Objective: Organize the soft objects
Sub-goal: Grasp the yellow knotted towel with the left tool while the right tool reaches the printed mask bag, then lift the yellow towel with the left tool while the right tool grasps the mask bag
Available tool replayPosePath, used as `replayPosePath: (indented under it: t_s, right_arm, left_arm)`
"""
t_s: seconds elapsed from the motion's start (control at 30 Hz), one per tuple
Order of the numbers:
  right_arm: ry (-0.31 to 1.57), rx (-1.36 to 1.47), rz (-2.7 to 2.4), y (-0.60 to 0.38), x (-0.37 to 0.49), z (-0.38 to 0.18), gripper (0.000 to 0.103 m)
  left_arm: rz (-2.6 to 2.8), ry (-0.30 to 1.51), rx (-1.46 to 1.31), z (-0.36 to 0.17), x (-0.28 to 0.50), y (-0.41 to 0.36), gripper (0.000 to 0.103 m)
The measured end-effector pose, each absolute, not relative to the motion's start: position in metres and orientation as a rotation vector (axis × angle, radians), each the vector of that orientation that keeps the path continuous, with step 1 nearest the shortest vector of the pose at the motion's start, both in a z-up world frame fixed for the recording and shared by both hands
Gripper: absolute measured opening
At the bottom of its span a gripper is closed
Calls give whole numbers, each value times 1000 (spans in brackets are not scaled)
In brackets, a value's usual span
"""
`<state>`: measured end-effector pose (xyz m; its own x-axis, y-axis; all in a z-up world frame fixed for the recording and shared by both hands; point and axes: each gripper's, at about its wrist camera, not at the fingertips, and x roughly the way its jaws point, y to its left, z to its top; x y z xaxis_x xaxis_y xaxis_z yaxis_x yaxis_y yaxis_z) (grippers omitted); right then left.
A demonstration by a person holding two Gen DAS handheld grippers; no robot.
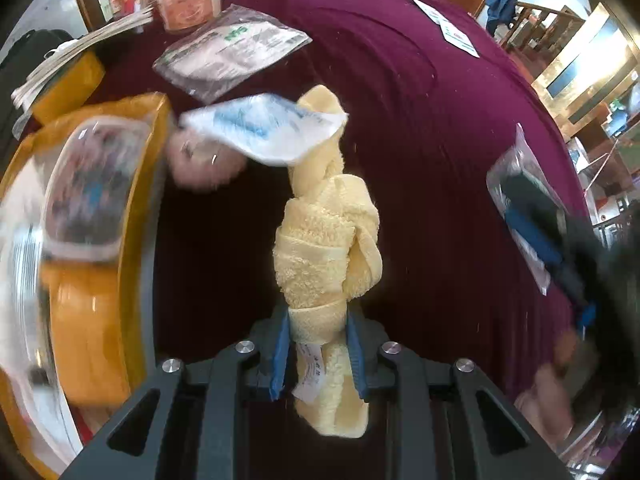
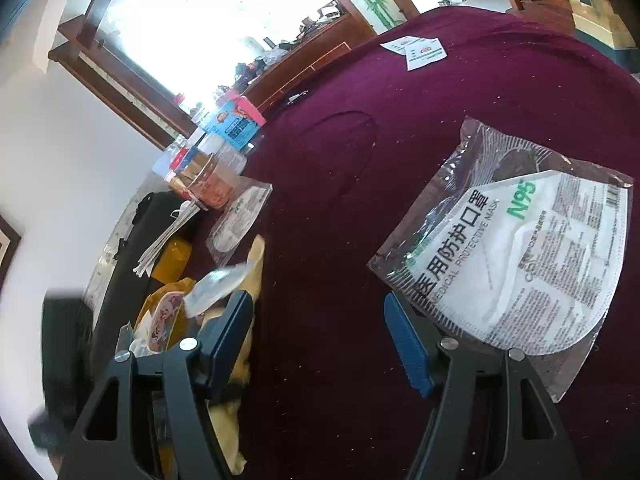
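Left wrist view
Left gripper (image 1: 318, 354): you have it clenched on the lower end of the knotted yellow towel (image 1: 326, 248); the blue pads press it from both sides.
Towel: it stands up out of the jaws over the dark red tablecloth (image 1: 420, 128), and whether its far end touches the cloth you cannot tell.
Small packet (image 1: 262, 130): a white-and-blue wrapper lies across the towel's far tip, blurred.
Yellow basket (image 1: 132, 208): just left of the towel; inside it you can make out a clear wrapped pack (image 1: 86, 184), smeared by motion, contents otherwise unclear.
Step in hand: you seem to be carrying the towel toward the basket.
Next move: it calls for bringing the towel over the rim and only then letting go, minding the packet riding on its tip.

Right wrist view
Right gripper (image 2: 320, 340): your jaws stand apart with nothing between them, hovering above the cloth.
Mask packet (image 2: 516, 256): a sealed white face mask lies flat just beyond the right finger, untouched.
Basket (image 2: 160, 300): seen far left, with the towel (image 2: 256, 268) beside it.
Likely later: the mask packet looks next for this hand.
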<state>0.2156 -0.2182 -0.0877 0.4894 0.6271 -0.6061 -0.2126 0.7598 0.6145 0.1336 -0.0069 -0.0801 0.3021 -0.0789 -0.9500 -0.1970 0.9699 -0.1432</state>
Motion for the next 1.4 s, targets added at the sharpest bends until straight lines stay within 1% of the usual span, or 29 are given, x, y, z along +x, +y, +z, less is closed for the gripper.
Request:
replayPosePath:
  t_s: [0.17,0.3,0.53,0.67,0.73,0.77,0.8,0.83,0.9,0.93,1.0,1.13,1.17,1.2,1.23,1.27,1.3,1.37,1.4]
  right_arm:
    - [902,440,506,-237,205,-67,68]
    - [915,395,380,-272,216,-56,68]
    - [950,500,98,-338,248,-68,68]
    - [1017,519,108,-343,263,-88,68]
    - [1000,498,95,-341,263,-87,67]
    - [999,495,89,-340,263,-87,66]
    - [1004,481,83,-338,262,-87,61]
    - [1000,491,87,-340,260,-85,59]
    - [979,535,72,-350,255,-82,59]
    - [991,546,57,-352,255,-84,59]
    - [1004,553,89,-352,259,-89,60]
    - [1008,587,191,-342,263,-92,60]
    - [1000,577,183,-340,262,-91,58]
    - [999,572,183,-338,261,-91,47]
    - [1014,602,219,-335,262,-95,40]
    - [1030,636,248,-333,262,-99,27]
    - [1046,664,268,-330,261,-103,18]
    - [1061,670,286,-320,257,-107,8]
    - [1057,660,294,-316,254,-106,7]
  left_arm:
    - [70,1232,-314,-80,101,-1,27]
    - [56,1218,-341,-81,98,3,27]
    - [43,1204,-374,-83,96,5,29]
    - [33,1201,-378,-83,96,4,29]
    - [30,1200,-370,-82,96,3,29]
    - [27,1200,-368,-82,96,3,31]
    - [23,1201,-368,-82,96,2,34]
    - [17,1201,-370,-82,97,2,35]
    - [2,1198,-369,-82,96,0,43]
    - [1,1199,-367,-82,95,-1,45]
    - [-9,1199,-361,-81,95,-3,52]
    - [-15,1197,-353,-80,95,-7,57]
    - [-16,1196,-353,-80,94,-7,58]
    - [-17,1193,-354,-79,94,-7,59]
    - [-15,1188,-355,-78,94,-6,60]
    - [-11,1182,-357,-78,93,-5,62]
    - [-8,1179,-357,-77,93,-4,63]
    - [-8,1170,-360,-75,94,-2,63]
    - [-9,1163,-358,-73,94,-2,63]
